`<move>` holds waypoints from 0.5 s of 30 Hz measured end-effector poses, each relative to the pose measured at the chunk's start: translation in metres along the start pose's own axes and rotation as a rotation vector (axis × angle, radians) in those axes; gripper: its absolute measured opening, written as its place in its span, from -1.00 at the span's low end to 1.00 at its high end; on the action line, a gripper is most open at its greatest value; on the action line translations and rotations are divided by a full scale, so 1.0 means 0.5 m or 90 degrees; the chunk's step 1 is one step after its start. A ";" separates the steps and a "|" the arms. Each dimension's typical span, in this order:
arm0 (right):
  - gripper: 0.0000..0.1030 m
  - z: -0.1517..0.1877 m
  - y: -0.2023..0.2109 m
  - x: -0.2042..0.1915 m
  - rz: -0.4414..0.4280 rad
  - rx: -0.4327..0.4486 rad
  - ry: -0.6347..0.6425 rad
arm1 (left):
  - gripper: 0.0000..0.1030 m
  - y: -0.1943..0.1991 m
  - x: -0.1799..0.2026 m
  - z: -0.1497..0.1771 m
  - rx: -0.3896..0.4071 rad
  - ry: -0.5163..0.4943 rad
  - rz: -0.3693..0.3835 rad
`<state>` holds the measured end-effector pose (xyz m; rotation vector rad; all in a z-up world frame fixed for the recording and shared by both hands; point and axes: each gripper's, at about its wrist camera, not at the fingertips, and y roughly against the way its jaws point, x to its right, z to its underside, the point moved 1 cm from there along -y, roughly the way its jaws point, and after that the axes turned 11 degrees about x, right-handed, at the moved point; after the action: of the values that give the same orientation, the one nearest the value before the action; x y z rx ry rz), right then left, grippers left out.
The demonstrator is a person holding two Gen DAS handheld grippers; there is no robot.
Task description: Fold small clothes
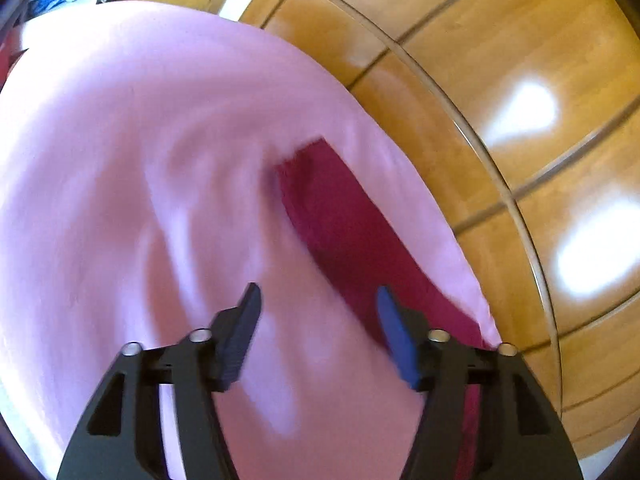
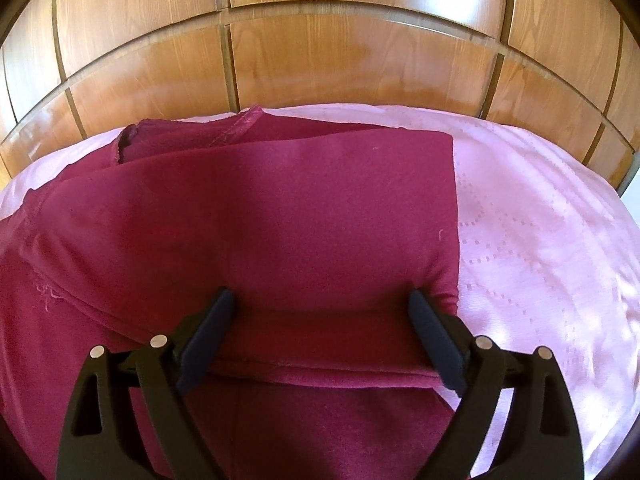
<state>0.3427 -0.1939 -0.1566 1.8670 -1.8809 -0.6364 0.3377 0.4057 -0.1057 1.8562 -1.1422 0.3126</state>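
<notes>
A person's right gripper [image 2: 320, 332] hovers with its jaws spread wide over the near edge of a dark red garment [image 2: 256, 216], the folded hem lying between the fingers but not pinched by either pad. The garment rests partly folded on a pink bedspread [image 2: 540, 240], one flap turned over the rest, with its far layers and a stitched seam showing behind. Beyond it stands a panelled wooden wardrobe [image 2: 320, 60].

The left gripper [image 1: 318, 330] hangs parted and empty above the bare pink bedspread [image 1: 120, 160], with only a strip of the red garment [image 1: 340, 220] just past its right finger, near the bed's edge.

The risk from here, by judgement: with neither gripper holding cloth, the loose top flap could slide or spring back, and a grab at the hem might catch only one layer and drag the fold askew.

The left view is smeared, so the weave and creases there are hard to read. The garment's left side runs out of the right view, and what kind of garment it is cannot be told.
</notes>
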 end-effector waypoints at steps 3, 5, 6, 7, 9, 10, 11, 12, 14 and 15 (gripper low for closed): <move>0.75 -0.001 -0.001 -0.001 0.002 0.000 0.001 | -0.20 -0.026 0.011 -0.020 -0.006 -0.001 -0.017; 0.76 -0.001 0.000 -0.002 0.004 0.001 0.003 | -0.20 -0.056 0.009 -0.032 -0.016 -0.005 -0.035; 0.76 -0.001 0.001 -0.003 0.007 0.001 0.004 | -0.20 -0.071 0.005 -0.040 -0.018 -0.007 -0.050; 0.77 -0.001 0.002 -0.003 0.009 0.001 0.005 | -0.20 -0.082 0.004 -0.045 -0.019 -0.010 -0.058; 0.78 0.000 0.004 -0.005 0.015 0.003 0.008 | -0.20 -0.109 0.006 -0.054 -0.013 -0.030 -0.088; 0.79 0.000 0.004 -0.006 0.018 0.003 0.010 | -0.20 -0.117 0.002 -0.060 -0.011 -0.038 -0.098; 0.80 0.000 0.004 -0.005 0.020 0.004 0.010 | -0.20 -0.130 0.002 -0.061 -0.012 -0.045 -0.106; 0.80 0.000 0.004 -0.006 0.023 0.004 0.011 | -0.21 -0.140 0.006 -0.061 -0.009 -0.055 -0.113; 0.81 0.000 0.003 -0.006 0.025 0.004 0.012 | -0.79 -0.152 0.020 -0.061 -0.004 -0.091 -0.115; 0.81 0.000 0.003 -0.006 0.026 0.003 0.012 | -0.89 -0.150 0.027 -0.059 -0.004 -0.111 -0.116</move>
<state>0.3418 -0.1911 -0.1556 1.8273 -1.9049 -0.5996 0.4126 0.4336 -0.1235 1.9963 -1.0774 0.0434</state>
